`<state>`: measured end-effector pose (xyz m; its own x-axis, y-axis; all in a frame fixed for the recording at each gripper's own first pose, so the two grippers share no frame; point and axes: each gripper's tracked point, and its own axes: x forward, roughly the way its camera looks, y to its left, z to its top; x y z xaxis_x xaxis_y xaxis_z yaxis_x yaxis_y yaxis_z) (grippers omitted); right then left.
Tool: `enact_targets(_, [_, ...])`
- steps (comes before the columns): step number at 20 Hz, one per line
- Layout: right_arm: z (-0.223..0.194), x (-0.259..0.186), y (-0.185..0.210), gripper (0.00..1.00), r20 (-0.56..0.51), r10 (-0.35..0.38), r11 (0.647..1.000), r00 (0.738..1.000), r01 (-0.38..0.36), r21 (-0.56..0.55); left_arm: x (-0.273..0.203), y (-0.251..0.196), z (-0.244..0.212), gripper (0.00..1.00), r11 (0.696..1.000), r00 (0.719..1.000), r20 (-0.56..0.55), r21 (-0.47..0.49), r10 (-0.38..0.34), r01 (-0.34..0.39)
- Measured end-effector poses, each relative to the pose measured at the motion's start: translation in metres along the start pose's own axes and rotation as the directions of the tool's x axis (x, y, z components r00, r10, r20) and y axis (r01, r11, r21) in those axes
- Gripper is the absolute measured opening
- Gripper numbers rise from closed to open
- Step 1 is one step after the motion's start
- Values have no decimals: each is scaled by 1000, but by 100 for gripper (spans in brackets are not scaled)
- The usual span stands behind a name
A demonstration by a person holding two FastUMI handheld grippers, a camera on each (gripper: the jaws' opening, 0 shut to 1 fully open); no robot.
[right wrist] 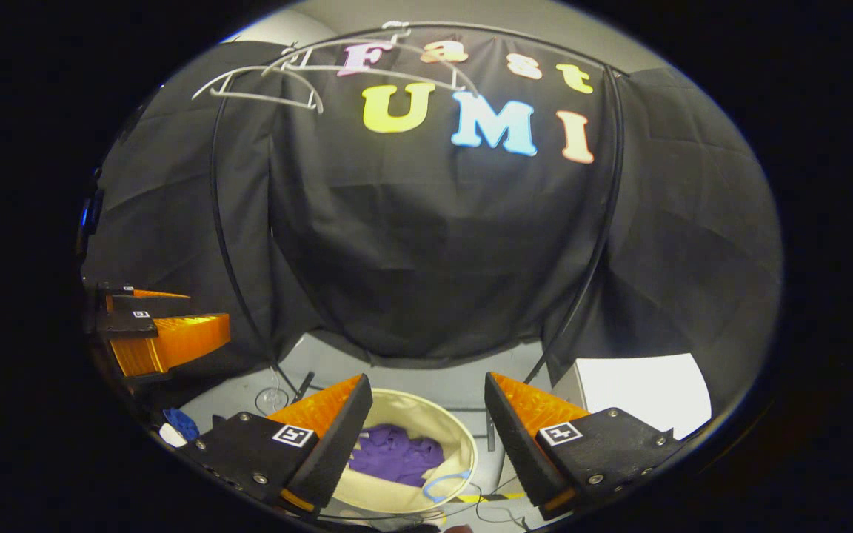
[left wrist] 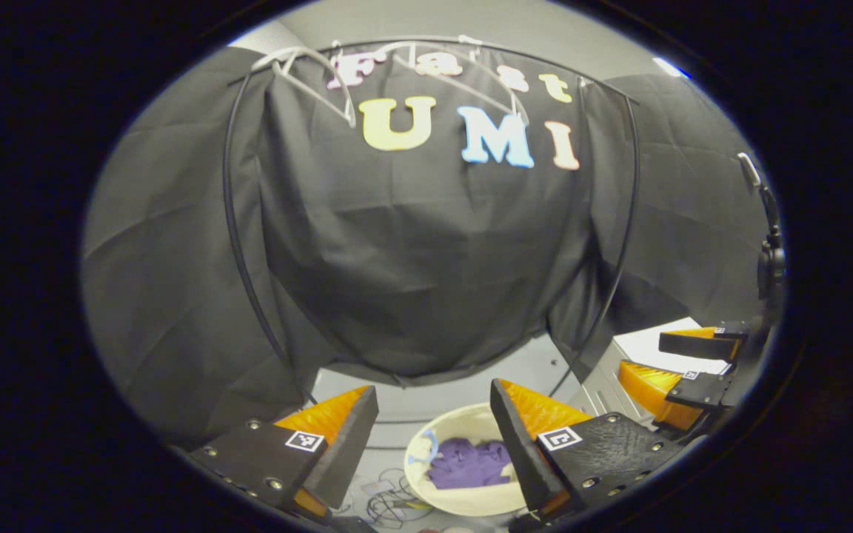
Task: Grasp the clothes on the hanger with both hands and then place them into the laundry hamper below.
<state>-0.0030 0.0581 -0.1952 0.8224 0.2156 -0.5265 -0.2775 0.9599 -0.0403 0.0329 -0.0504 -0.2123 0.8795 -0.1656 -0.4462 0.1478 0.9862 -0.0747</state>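
Left gripper [left wrist: 434, 437] gaping; purple clothes [left wrist: 469, 463] in hamper [left wrist: 471, 503], partly hidden.

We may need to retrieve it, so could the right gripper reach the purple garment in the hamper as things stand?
Probably yes: the right gripper is open above the hamper, and the purple garment lies uncovered inside.

Left tongs [left wrist: 434, 437] hide part of the hamper's [left wrist: 426, 451] rim

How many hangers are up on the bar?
2. Left hanger hangs at the bar's left end; right hanger hangs just right of it, overlapping. Both bare. More may be hidden.
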Motion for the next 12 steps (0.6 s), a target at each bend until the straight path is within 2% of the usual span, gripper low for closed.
enact_targets(1, [19, -7, -6, 95, 43, -7, 1000, 999, 7, 4, -6, 3, 23, 94, 1000, 999, 46, 7, 13, -14])
enact_targets(2, [38, -13, -13, 95, 93, -19, 1000, 996, 18, 9, -14, 3, 44, 94, 1000, 996, 91, 7, 21, -22])
enact_targets(3, [59, -20, -22, 95, 140, -32, 999, 990, 31, 14, -22, 3, 67, 84, 1000, 990, 134, 0, 30, -30])
enact_targets(4, [76, -30, -30, 95, 184, -42, 999, 982, 39, 22, -30, 7, 89, 83, 999, 983, 175, -12, 47, -45])
enact_targets(6, [108, -49, -42, 95, 261, -56, 998, 964, 48, 37, -49, 12, 126, 90, 997, 966, 245, -36, 81, -75])
enact_targets(7, [122, -56, -49, 96, 297, -63, 998, 953, 53, 41, -62, 14, 141, 94, 995, 956, 276, -48, 99, -89])
enact_targets(12, [168, -86, -87, 95, 419, -102, 995, 902, 87, 55, -123, 5, 185, 93, 987, 904, 396, -85, 160, -138])
